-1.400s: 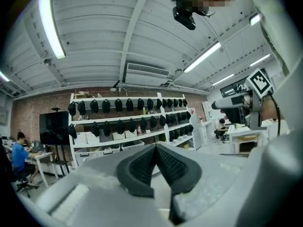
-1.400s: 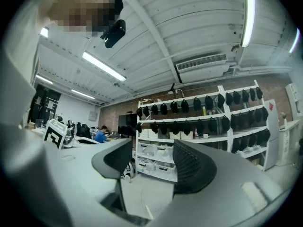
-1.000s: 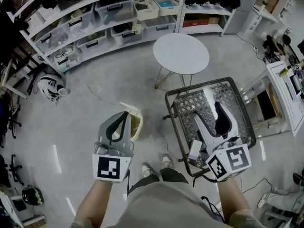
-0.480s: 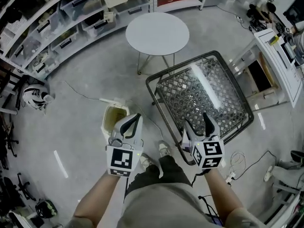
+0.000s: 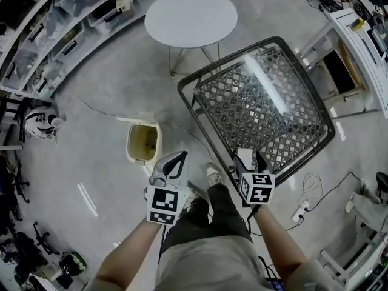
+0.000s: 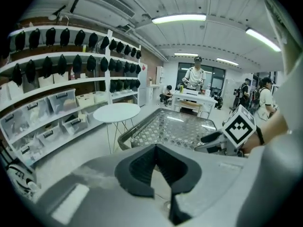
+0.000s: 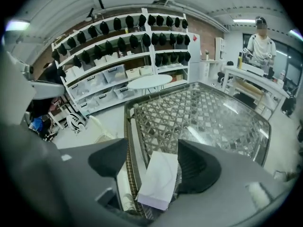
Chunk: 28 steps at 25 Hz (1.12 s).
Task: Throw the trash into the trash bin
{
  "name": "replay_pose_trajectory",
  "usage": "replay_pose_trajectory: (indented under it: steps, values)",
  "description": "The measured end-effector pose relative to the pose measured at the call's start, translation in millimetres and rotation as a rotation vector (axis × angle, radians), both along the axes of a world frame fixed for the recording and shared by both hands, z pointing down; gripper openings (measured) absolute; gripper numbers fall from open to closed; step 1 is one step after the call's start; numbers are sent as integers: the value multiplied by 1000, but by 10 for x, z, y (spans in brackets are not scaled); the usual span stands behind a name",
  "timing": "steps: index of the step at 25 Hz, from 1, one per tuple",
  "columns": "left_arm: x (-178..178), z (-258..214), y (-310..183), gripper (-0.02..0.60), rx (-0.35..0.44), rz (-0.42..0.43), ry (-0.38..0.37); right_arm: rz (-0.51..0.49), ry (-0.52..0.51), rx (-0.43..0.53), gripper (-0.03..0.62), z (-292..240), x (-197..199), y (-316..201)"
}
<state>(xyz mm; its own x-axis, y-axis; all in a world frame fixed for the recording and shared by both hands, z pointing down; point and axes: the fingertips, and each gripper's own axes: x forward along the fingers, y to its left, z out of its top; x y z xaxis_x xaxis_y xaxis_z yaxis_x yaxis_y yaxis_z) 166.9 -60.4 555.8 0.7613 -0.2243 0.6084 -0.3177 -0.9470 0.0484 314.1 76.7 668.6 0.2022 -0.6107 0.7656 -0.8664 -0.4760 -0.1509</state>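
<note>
Grey floor (image 5: 103, 96) between bin (image 5: 130, 145) and table (image 5: 267, 102)

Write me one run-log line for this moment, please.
left gripper: shut | right gripper: jaws just opening, white box between them, on table edge | bin: open, on floor

The square worktop (image 5: 260, 96), glass over a metal lattice in a dark frame, carries a flat white packet (image 7: 158, 178) at its near corner, just inside the rim. It stands on a grey floor (image 5: 109, 102). An open cream trash bin (image 5: 144, 143) stands on the floor off the worktop's near-left edge. A round white table (image 5: 191, 17) stands beyond its far-left edge, and a power strip (image 5: 300, 211) lies off its near-right edge.
</note>
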Motion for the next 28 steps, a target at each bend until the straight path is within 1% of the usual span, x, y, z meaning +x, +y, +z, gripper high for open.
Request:
replay_pose_trajectory:
  steps: [3, 7, 13, 16, 24, 28]
  values:
    - [-16, 289, 85, 3, -46, 0, -36, 19, -19, -57, 338, 352, -13, 116]
    - [-15, 609, 176, 3, -80, 18, -77, 43, -48, -116, 347, 718, -16, 231]
    - [-55, 936, 283, 2, -123, 35, -124, 61, -78, -150, 356, 993, -54, 269]
    - [-86, 992, 302, 2, -132, 33, -133, 62, -84, -158, 356, 1040, -83, 264]
    - [-198, 1014, 222, 3, -129, -12, -131, 56, -74, -179, 341, 1076, -69, 282]
    - [-255, 909, 188, 2, -129, -41, -122, 50, -61, -168, 336, 939, -22, 256]
